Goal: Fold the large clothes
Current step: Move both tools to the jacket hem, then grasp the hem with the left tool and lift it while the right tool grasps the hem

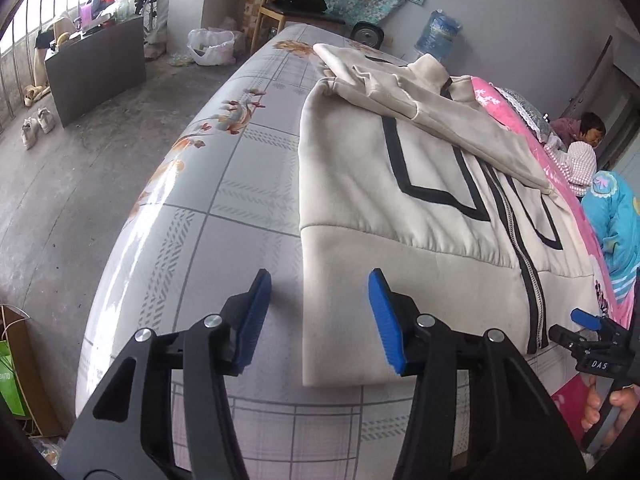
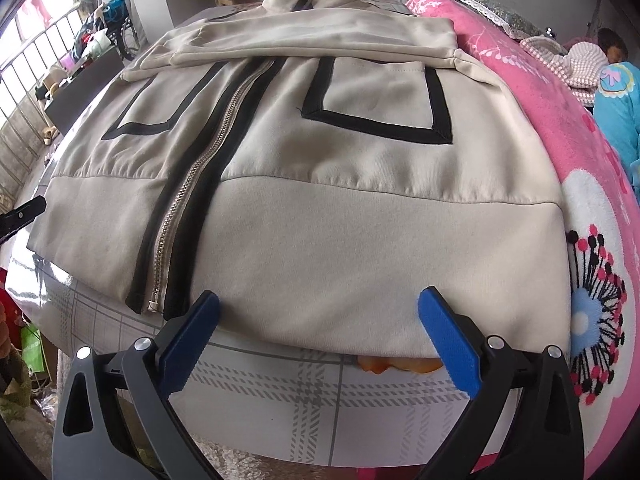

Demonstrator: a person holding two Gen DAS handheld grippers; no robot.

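- Left gripper (image 1: 320, 312): tilted downward, blue pads apart, nothing pressed between them.
- Right gripper (image 2: 320, 324): pitched steeply downward, jaws spread wide, empty.
- Hand (image 1: 608, 412): fingers wrapped round the right gripper's handle.

Left wrist view: close above the jacket's (image 1: 400, 184) left hem corner, looking down and along the bed (image 1: 248, 168). Right wrist view: close above the hem, right of the zipper (image 2: 192, 184), looking steeply down. Shared: jacket, pink blanket (image 2: 560, 128).
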